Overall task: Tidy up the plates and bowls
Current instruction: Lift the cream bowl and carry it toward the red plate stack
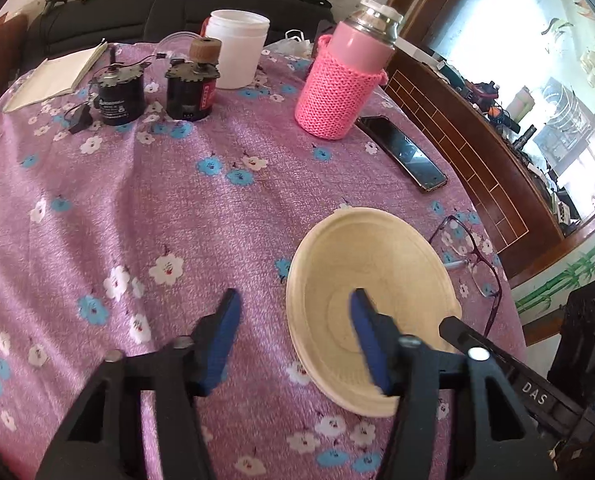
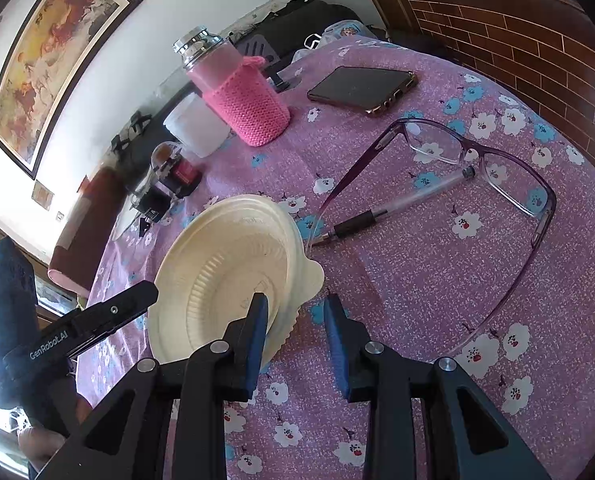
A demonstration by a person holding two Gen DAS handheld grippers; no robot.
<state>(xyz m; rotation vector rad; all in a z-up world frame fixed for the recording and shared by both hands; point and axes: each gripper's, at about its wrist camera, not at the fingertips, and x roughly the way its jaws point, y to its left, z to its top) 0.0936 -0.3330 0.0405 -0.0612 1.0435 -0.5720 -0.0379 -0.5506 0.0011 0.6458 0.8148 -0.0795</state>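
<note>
The cream bowl [image 1: 371,308] sits on the desk [image 1: 217,220], on a purple cloth printed with white and blue flowers, and everything else can be placed from it. In the right wrist view it is a stack of cream dishes [image 2: 225,272] tilted up on one side, its ribbed inner face turned toward the camera.

The left claw [image 1: 295,336] is spread wide and holds nothing: one blue finger hangs over the bare cloth just beside the bowl, the other reaches over the bowl's hollow. Whether that finger touches the inside is unclear.

The right claw [image 2: 295,338] is also parted, less widely. Its left finger overlaps the near rim of the stack and the other stands over the cloth just outside, so the rim lies between them, though no grip can be seen.

Just beyond the bowl on its right side lie purple-framed glasses [image 2: 469,184], with a pen [image 2: 397,208] resting across them. Farther back from the bowl is a dark phone [image 1: 403,154], and beyond that a pink flask in a knitted sleeve [image 1: 339,88]. Well behind the bowl stand a white tub [image 1: 237,50] and two small black motors [image 1: 157,88].
</note>
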